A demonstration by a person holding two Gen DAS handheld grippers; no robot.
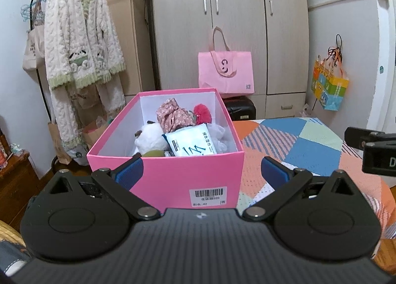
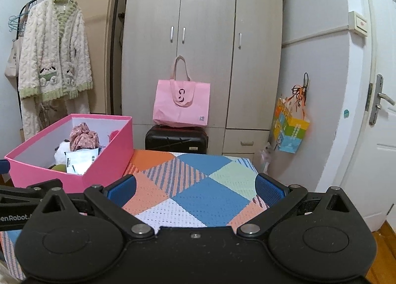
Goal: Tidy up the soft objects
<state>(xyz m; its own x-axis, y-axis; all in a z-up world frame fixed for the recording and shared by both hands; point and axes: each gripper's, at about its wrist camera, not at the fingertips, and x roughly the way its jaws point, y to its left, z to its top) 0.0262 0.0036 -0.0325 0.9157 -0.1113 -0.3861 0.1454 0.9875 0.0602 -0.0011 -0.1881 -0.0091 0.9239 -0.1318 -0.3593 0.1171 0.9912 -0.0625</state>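
left wrist: open left tongs (image 1: 201,167) straddle pink box (image 1: 173,172) near edge.

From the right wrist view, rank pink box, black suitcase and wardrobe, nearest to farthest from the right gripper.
1. Pink box, left of the right gripper, on the patchwork cover.
2. Black suitcase, ahead, beyond the cover's far edge.
3. Wardrobe, behind the suitcase.

1. Pink box (image 1: 173,175): smooth matt cardboard with a paper barcode label (image 1: 208,196).
2. Patchwork cover (image 2: 198,190): open-knit cloth, rough texture.
3. Wipes packet (image 1: 190,144): glossy plastic.
4. Robe (image 1: 79,36): fluffy fleece.
5. Wardrobe (image 2: 205,36): matt wood-grain.
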